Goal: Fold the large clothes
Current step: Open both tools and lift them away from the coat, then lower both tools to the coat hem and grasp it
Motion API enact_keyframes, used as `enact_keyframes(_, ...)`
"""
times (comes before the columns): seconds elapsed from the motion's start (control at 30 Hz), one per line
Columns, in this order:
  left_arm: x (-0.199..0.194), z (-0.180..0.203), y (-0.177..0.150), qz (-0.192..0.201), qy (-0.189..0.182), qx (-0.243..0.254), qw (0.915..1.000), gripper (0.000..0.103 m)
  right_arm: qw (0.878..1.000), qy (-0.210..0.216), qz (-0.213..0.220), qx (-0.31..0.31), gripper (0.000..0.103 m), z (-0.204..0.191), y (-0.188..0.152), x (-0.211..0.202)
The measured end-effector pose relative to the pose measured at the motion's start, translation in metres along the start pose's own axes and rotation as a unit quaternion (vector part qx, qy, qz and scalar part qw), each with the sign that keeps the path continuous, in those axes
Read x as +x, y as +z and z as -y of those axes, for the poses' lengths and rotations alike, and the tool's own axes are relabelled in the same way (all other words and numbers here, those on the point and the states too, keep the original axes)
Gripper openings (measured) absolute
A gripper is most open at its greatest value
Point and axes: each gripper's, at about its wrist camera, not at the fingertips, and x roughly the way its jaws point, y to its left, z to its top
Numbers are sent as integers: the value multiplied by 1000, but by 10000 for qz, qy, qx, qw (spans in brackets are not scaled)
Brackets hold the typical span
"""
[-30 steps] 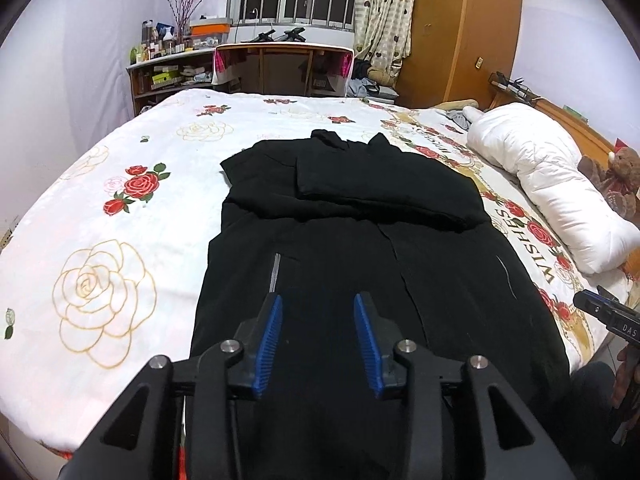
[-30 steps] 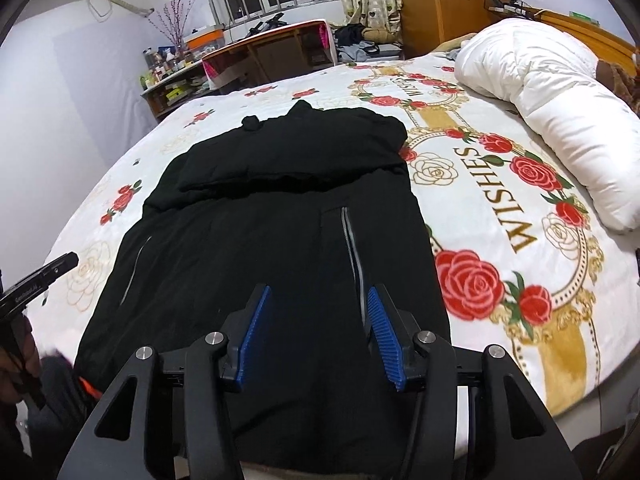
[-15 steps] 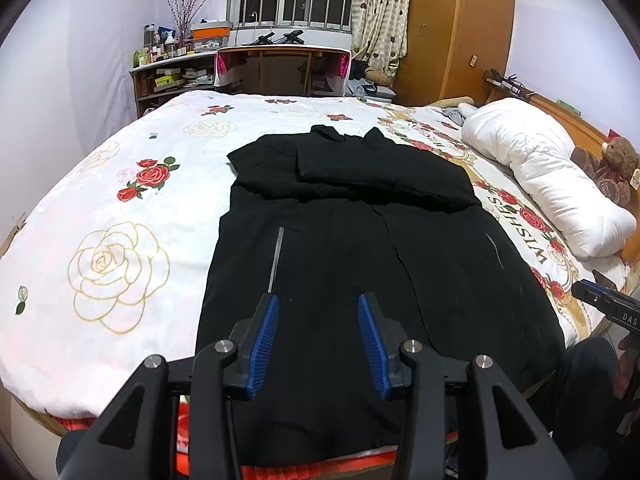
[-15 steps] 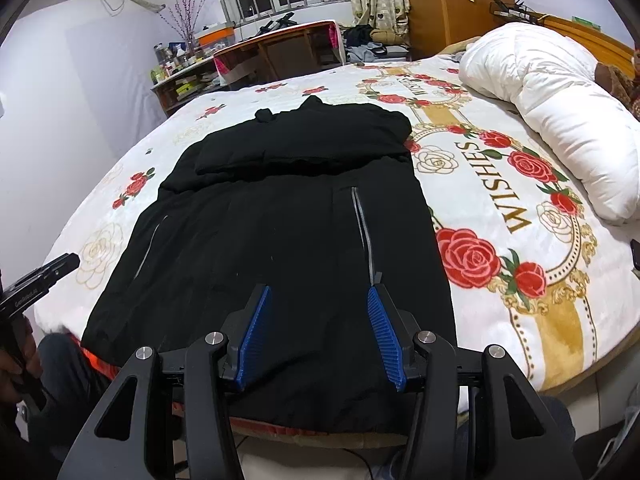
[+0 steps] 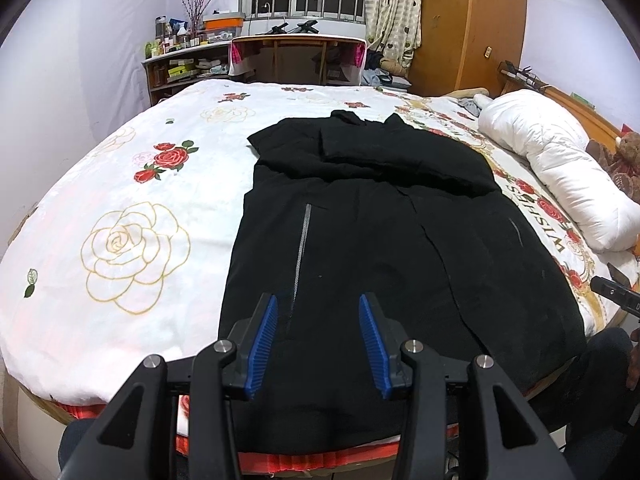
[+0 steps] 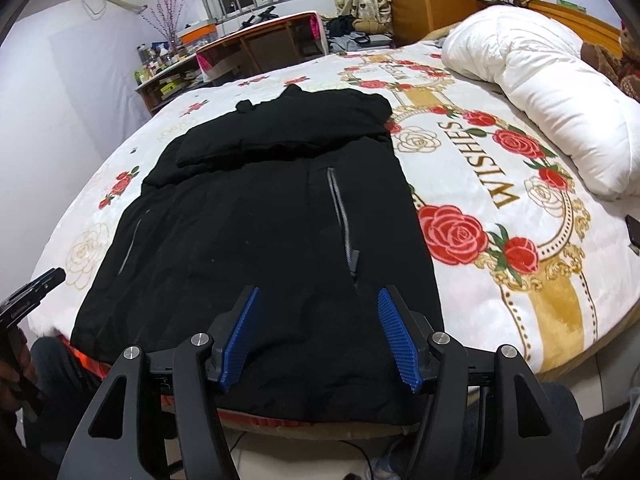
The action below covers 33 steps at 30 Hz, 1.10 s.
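A large black coat [image 5: 372, 232] lies flat on the rose-printed bedspread [image 5: 132, 208], its sleeves folded across the chest at the far end and its hem hanging over the near bed edge. It also shows in the right wrist view [image 6: 256, 216]. My left gripper [image 5: 318, 316] is open and empty, held above the hem on the left side near a silver pocket zip [image 5: 301, 252]. My right gripper [image 6: 316, 312] is open and empty above the hem on the right side, beside the other zip [image 6: 342, 216].
A white rolled duvet [image 5: 560, 168] and a teddy bear [image 5: 618, 160] lie along the right of the bed. A desk [image 5: 298, 56], shelves [image 5: 180, 68] and a wardrobe [image 5: 468, 24] stand behind the bed. The near bed edge [image 6: 520, 364] is right below my grippers.
Both grippers have pulled back toward the near bed edge and risen, so the coat's hem and the bed edge now show. Both stay open; the coat has not moved.
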Motion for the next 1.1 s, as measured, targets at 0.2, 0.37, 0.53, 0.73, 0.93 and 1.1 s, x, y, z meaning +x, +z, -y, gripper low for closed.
enact_keyframes(0.2, 9, -6, -7, -129, 83, -31, 9999, 45, 9996, -26, -111, 269, 61, 15, -1, 7)
enact_keyframes(0.37, 21, -15, -10, -251, 168, -67, 9995, 45, 9990, -114, -198, 376, 62, 24, 2, 15)
enact_keyframes(0.53, 40, -34, -13, -422, 308, -221, 9984, 45, 9978, -296, -372, 469, 68, 35, 6, 32)
enact_keyframes(0.73, 62, -54, -22, -698, 389, -506, 9955, 45, 9915, -465, -816, 898, 68, 56, 1, 55)
enact_keyframes(0.93, 80, -60, -37, -990, 324, -677, 9922, 54, 9863, -487, -1146, 1081, 68, 64, -7, 71)
enact_keyframes(1.1, 84, -60, -43, -1060, 290, -707, 9914, 63, 9829, -533, -1349, 1132, 73, 63, -13, 79)
